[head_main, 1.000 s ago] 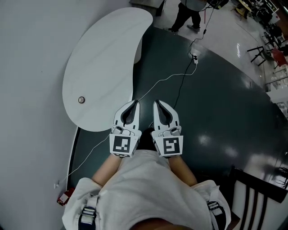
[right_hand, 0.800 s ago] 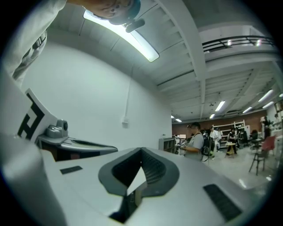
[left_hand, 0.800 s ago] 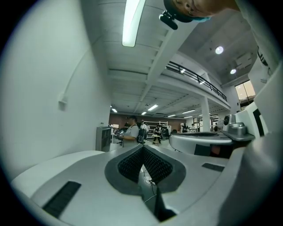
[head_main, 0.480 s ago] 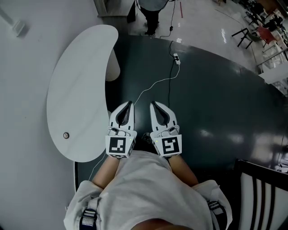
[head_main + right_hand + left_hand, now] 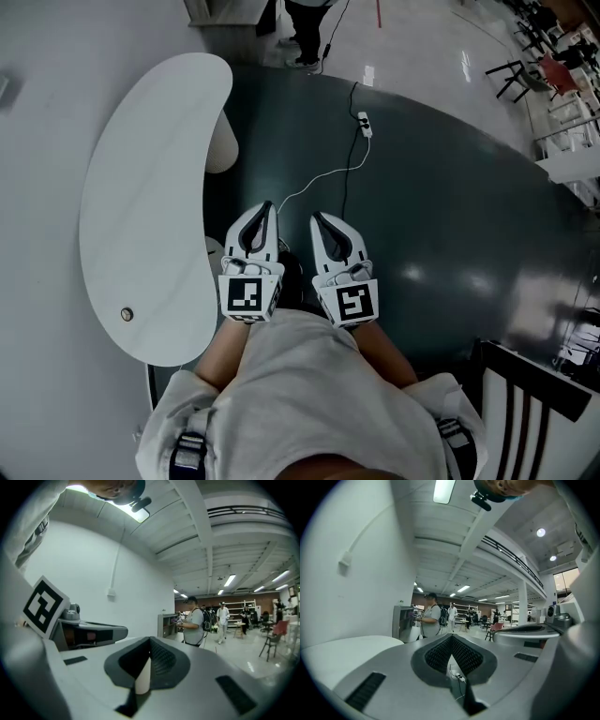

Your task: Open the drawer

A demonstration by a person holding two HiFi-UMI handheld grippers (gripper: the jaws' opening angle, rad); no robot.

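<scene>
Left gripper [image 5: 267, 205] [image 5: 451, 637]: mine, clenched, jaw tips meeting with nothing between them; held about level in front of my chest, just beside the table's edge.
Right gripper [image 5: 316, 217] [image 5: 150, 642]: clenched and empty too, side by side with the left one, over the dark floor [image 5: 450, 234].
Chair [image 5: 525, 412]: dark, slatted, low at my right.
Table [image 5: 141, 216]: white and curved, along the wall on my left; a small round thing [image 5: 127, 314] lies near its near end.
Cable [image 5: 323, 178]: white, running across the floor to a power strip [image 5: 363, 120].
Cabinet [image 5: 401, 620]: grey, beyond the table's far end; a person [image 5: 431, 620] with a backpack stands at it.
Drawer: I cannot make one out in any view.
</scene>
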